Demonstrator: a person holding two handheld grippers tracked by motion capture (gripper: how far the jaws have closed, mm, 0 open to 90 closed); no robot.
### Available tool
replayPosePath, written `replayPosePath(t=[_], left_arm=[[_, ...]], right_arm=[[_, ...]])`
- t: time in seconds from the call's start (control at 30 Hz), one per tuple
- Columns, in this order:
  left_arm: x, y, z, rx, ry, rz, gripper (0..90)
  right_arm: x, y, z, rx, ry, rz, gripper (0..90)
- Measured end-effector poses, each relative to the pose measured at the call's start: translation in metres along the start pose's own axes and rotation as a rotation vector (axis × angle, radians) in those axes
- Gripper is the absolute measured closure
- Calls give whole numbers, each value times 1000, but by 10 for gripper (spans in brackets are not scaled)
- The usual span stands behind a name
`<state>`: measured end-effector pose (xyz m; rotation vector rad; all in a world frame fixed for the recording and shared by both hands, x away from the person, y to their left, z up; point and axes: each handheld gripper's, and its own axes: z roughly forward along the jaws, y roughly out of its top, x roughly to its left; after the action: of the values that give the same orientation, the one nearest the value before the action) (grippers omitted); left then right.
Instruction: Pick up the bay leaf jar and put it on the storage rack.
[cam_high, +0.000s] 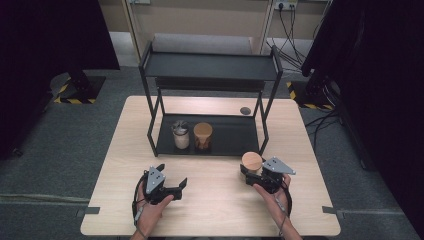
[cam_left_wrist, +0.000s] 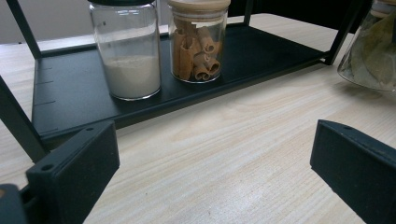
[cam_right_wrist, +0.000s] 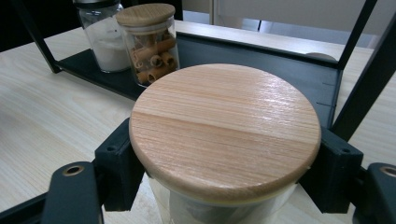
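Right gripper (cam_high: 255, 176) gripping jar (cam_high: 252, 162) just below its lid (cam_right_wrist: 224, 126), jaws clamped on the glass at both sides, near the right front leg of the rack (cam_high: 210, 66). Jar sitting at the table's (cam_high: 215, 200) right front, just outside the rack's lower tray (cam_left_wrist: 261, 51); whether resting on the table or just clear of it, cannot tell. Left gripper (cam_high: 172, 182) idling on the table at left, jaws spread wide, holding nothing.

Judged step: placing the jar onto the lower tray beside the two already there. Doing it well:
- keeping the jar upright, grip below the lid rim so the lid is not being levered off;
- lifting enough for clearing the tray's raised front lip;
- passing inside the right leg, not clipping it;
- aiming for the bare tray right of the cinnamon jar (cam_high: 202, 136), leaving a gap;
- setting down flat before opening.

Materials and shapes:
- lid: round disc of pale wood, straight grain, slight sheen;
- jar: clear glass cylinder, smooth, likely slippery; leaf-like contents seen in left gripper view;
- cinnamon jar: same wood lid, curled brown sticks;
- powder jar (cam_high: 180, 134): glass, dark lid, white powder roughly half full;
- rack: matt black metal, thin square legs, two flat shelves;
- table: light wood-grain laminate.
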<state>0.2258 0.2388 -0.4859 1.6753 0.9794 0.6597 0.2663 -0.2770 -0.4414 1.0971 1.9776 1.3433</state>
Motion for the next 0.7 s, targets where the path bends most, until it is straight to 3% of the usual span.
replayPosePath(t=[0.7], left_arm=[[0, 0, 0, 0, 0, 0, 9]], right_arm=[[4, 11, 10, 9, 30, -26, 261]])
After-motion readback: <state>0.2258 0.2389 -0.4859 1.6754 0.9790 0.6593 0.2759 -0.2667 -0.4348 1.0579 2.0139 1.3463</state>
